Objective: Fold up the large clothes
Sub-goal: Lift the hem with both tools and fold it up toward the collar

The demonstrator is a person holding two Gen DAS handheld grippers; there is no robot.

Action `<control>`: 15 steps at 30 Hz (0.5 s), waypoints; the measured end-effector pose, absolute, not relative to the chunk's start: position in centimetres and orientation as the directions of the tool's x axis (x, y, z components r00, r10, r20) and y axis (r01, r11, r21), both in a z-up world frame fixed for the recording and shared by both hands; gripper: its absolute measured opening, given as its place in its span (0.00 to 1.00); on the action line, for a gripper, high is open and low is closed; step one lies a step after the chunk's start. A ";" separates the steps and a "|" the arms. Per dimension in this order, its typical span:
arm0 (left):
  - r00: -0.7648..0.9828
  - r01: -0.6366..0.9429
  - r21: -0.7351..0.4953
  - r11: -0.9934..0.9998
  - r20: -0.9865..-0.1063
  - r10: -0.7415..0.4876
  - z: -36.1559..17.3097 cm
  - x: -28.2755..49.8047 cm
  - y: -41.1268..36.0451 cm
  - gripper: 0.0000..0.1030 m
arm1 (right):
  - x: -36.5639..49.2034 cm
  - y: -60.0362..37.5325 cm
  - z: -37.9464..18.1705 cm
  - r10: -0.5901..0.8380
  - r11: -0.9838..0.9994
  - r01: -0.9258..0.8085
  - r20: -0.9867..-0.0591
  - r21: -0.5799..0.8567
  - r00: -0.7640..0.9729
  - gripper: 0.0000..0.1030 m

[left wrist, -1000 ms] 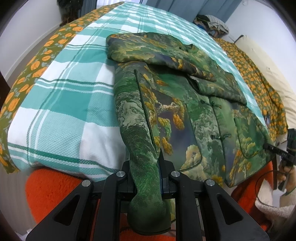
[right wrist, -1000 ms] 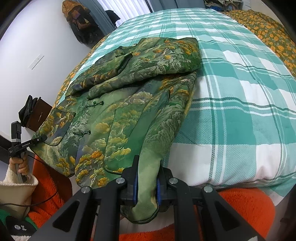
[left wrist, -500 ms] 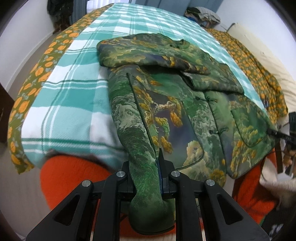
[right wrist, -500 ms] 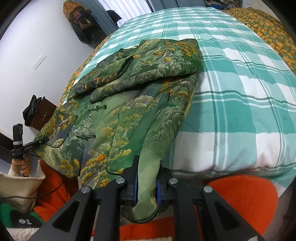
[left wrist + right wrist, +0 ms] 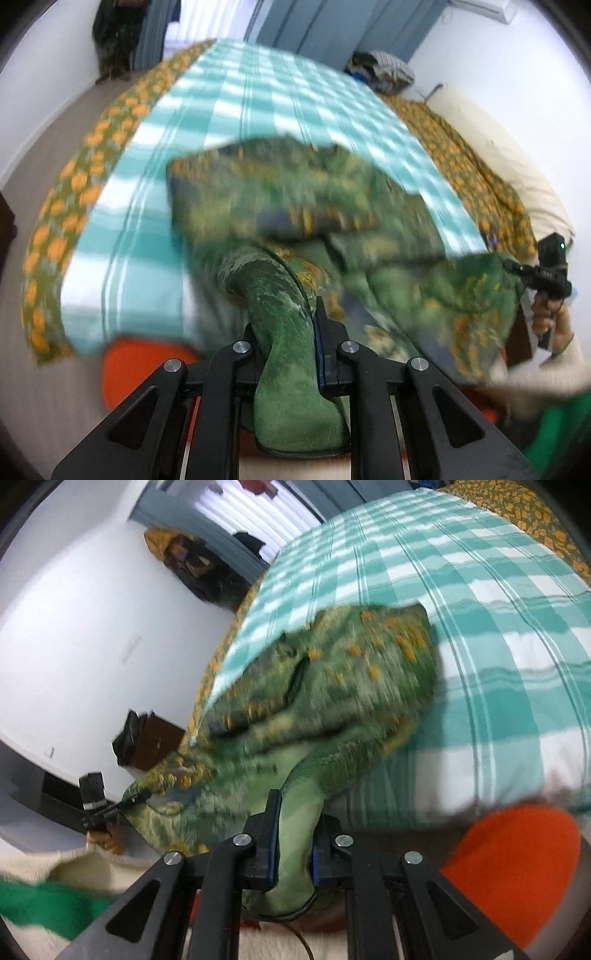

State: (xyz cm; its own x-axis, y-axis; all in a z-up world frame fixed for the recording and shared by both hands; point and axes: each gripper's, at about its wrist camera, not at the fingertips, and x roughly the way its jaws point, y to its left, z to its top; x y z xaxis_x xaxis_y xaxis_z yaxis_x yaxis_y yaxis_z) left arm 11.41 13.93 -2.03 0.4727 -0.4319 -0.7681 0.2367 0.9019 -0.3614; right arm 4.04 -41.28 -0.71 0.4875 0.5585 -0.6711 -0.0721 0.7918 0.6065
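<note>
Bedroom with white walls and blue-grey curtains [image 5: 325, 29], and one bed under a teal-and-white plaid blanket [image 5: 258, 92] with an orange-flowered cover [image 5: 77, 184] hanging off its sides. There's one garment in play: a green padded jacket [image 5: 295, 184] with a gold-and-green landscape print. Its upper half lies folded on the blanket, and its lower half comes up off the end of the bed toward the two grippers, so the fabric bunches between bed and tools. Both views are pretty motion-blurred, so finer details of the jacket are mush. The left gripper [image 5: 286, 354] is clamped tight on one thick green hem corner, which runs straight between its fingers and flops out the back toward the camera. The right gripper [image 5: 293, 845] has the other corner pinched the same way, jaws nearly together with only the fabric between them. Each gripper shows up small in the other's view, nipping its jacket corner, with a bare hand [image 5: 554, 317] on the handle. Something bright orange and fuzzy [image 5: 517, 871] sits below the bed's end.
</note>
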 end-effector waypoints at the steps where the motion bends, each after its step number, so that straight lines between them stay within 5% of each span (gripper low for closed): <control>1: 0.490 0.225 -0.362 0.905 -0.761 -0.426 -2.1 12.8 13.7 0.13 | 5.8 -41.3 -0.9 0.549 0.797 -0.077 -0.665 0.599 0.506 0.13; 10: 0.547 0.062 -0.404 0.913 -0.751 -0.370 -7.1 27.2 12.2 0.19 | 19.2 -43.3 -5.2 0.353 0.852 0.063 -0.658 0.521 0.665 0.13; 13: 0.515 -0.010 -0.458 0.889 -0.764 -0.388 -8.8 28.2 13.2 0.32 | 20.5 -44.2 -8.0 0.327 0.825 0.141 -0.665 0.548 0.672 0.15; 15: 0.503 -0.021 -0.507 0.862 -0.750 -0.430 -9.1 28.2 13.8 0.49 | 20.9 -44.7 -9.6 0.330 0.798 0.192 -0.680 0.572 0.655 0.20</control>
State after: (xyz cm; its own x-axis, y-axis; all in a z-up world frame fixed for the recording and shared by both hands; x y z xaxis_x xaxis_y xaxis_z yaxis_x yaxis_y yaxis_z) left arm 28.21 13.82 -9.15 0.5026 -0.4298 -0.7502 -0.0206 0.8615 -0.5073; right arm 20.85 -44.71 -9.56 0.6553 0.3298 -0.6796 0.1915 0.7977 0.5718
